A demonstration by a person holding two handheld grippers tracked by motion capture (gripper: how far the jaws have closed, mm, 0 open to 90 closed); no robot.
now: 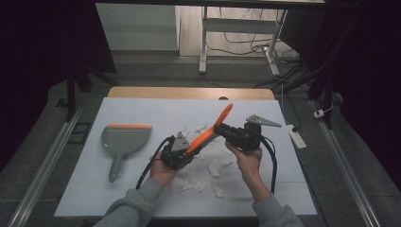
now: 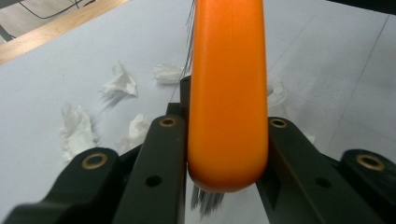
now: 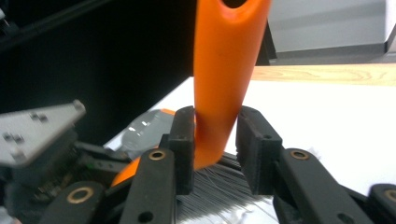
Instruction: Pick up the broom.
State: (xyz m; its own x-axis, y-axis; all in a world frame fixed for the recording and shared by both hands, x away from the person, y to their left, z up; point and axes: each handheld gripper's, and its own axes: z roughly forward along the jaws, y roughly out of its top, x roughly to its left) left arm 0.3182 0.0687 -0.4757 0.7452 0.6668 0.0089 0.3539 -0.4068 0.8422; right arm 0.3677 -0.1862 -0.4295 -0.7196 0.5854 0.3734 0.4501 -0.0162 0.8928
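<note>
Orange brush (image 1: 208, 132) hangs above the white table (image 1: 142, 198), slanting up to the right between both hands. Nearest, the left gripper (image 1: 182, 153) clamps its wide end. Beyond it, the right gripper (image 1: 222, 130) brackets the handle, a gap showing beside one pad (image 3: 254, 140) in its own view. Paper scraps (image 1: 215, 168) lie beneath; a grey dustpan (image 1: 124, 139) rests farther left.

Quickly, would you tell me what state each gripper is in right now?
Left gripper: shut on the orange brush.
Right gripper: jaws around the brush handle, one side apart; open.
</note>
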